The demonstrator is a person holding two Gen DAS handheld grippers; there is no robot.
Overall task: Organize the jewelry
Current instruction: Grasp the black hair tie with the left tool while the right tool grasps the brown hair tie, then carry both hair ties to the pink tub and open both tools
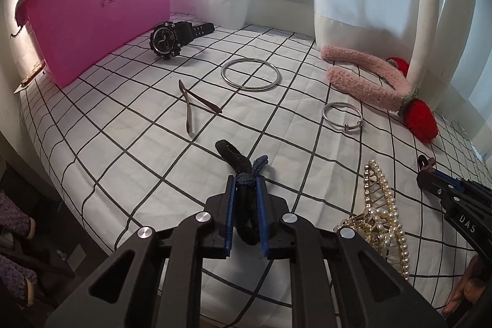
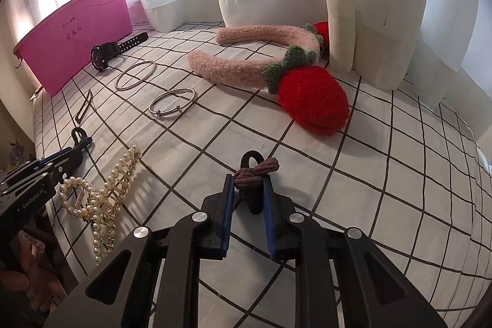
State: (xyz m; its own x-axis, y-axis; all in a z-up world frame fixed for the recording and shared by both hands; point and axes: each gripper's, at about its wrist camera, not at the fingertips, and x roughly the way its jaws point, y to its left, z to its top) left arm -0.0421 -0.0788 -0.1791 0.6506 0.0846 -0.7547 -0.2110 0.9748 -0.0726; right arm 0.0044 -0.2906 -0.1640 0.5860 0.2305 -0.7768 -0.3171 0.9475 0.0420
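Left wrist view: a pink bin (image 1: 101, 20) stood far left on the checked cloth (image 1: 123, 149), a black watch (image 1: 172, 37) just beside it, then a brown clip (image 1: 193, 103), a large silver bangle (image 1: 250, 73) and a smaller bangle (image 1: 342, 116). The left gripper (image 1: 246, 189) was clamped on a black hair tie with a navy bow (image 1: 243, 171). Right of it lay a pearl claw clip (image 1: 384, 211). The right gripper (image 2: 249, 189) pinched a black hair tie with a mauve bow (image 2: 256, 169), near the strawberry headband (image 2: 261, 66).
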